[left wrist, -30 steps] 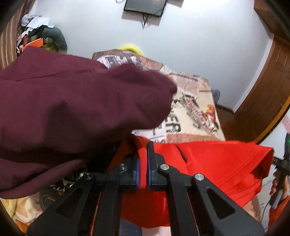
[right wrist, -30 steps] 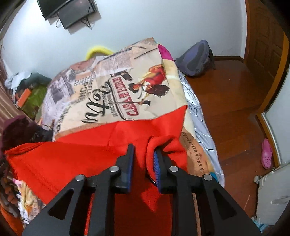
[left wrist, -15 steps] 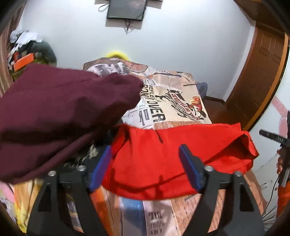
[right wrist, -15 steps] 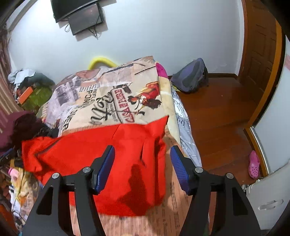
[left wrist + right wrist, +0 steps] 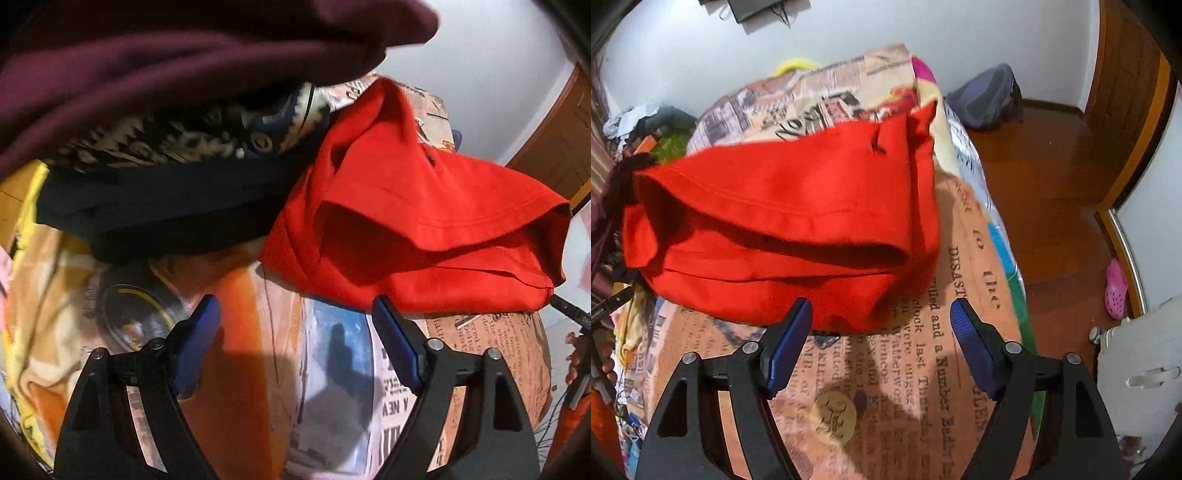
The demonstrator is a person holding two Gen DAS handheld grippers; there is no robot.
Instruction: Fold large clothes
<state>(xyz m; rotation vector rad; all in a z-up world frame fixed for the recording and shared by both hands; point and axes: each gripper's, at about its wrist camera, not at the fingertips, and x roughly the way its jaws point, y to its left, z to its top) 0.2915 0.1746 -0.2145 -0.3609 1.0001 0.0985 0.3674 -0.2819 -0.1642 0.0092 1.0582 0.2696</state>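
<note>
Left tongs [image 5: 293, 321]: nearest item in the left view. Jaws apart, blue pads facing each other over bare bedspread, nothing between them. Right jaw tip sits just short of the garment's near edge. The jaws have just been opening; reads as a release, the cloth let down onto the bed.

Right tongs [image 5: 881, 321]: nearest item in the right view. Jaws likewise parted and empty, having just been opening. Left jaw tip overlaps the garment's near edge in the picture; contact cannot be told.

Bed [image 5: 923, 369]: covered in a newspaper-print spread, serving as the folding surface. Bare strip lies between the tongs and the garment.

Red garment [image 5: 783, 229]: the task's piece. Lies on the bed just ahead of both tongs, doubled over so that a stitched hem runs across the top layer. The upper layer stands puffed above the lower one, leaving a dark pocket, so the fold looks laid but not pressed flat. Judged: one fold made, smoothing or a further fold outstanding.

Dark pile [image 5: 159, 199]: black and patterned clothes stacked at the garment's left side, touching it. Probably the other laundry.

Maroon cloth [image 5: 166, 55]: large, blurred, fills the top of the left view above the pile; what carries it cannot be told.

Backpack [image 5: 990, 96]: on the wood floor against the far wall, well apart from the work.

Pink clog [image 5: 1115, 288]: on the floor to the right of the bed.
</note>
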